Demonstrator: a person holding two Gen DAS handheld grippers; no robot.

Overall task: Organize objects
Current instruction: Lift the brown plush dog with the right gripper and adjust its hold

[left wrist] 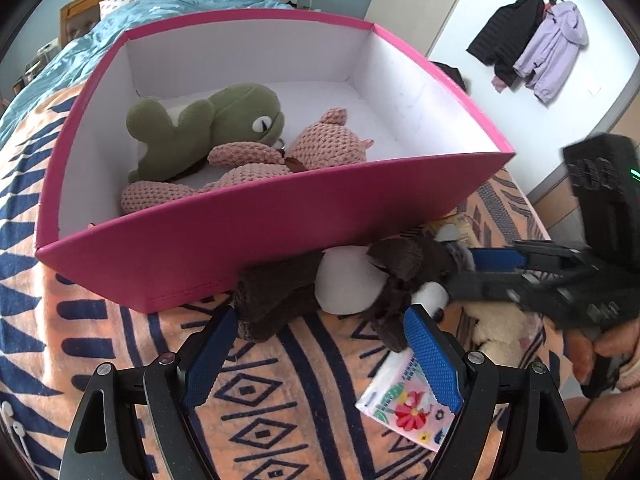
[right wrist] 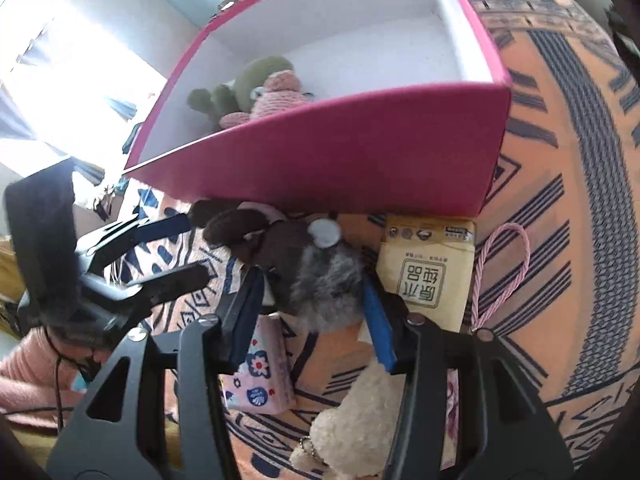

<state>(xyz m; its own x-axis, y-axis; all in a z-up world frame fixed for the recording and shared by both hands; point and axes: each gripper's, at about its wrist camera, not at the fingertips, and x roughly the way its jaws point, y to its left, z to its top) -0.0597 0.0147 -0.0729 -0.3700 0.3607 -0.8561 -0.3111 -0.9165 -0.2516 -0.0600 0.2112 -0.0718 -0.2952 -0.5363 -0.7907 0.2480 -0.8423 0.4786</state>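
Note:
A pink box point(left wrist: 224, 236) with a white inside stands on the patterned blanket. It holds a green frog plush point(left wrist: 200, 128) and a pink knitted plush point(left wrist: 256, 164). A brown plush toy point(left wrist: 344, 284) lies against the box's near wall. My left gripper point(left wrist: 320, 340) is open, its fingers on either side of the toy's lower part. My right gripper point(right wrist: 316, 284) has its jaws closed around the toy's grey furry end point(right wrist: 326, 284). It also shows in the left wrist view point(left wrist: 480, 268). The box point(right wrist: 360, 160) and frog point(right wrist: 240, 88) appear in the right wrist view too.
A flowered tissue pack point(left wrist: 408, 400) lies by my left gripper's right finger. A yellow paper packet point(right wrist: 432, 272), a pink cord loop point(right wrist: 500, 276) and a cream plush point(right wrist: 360, 412) lie on the blanket point(left wrist: 280, 420). White earphones point(left wrist: 16, 428) are at the left edge.

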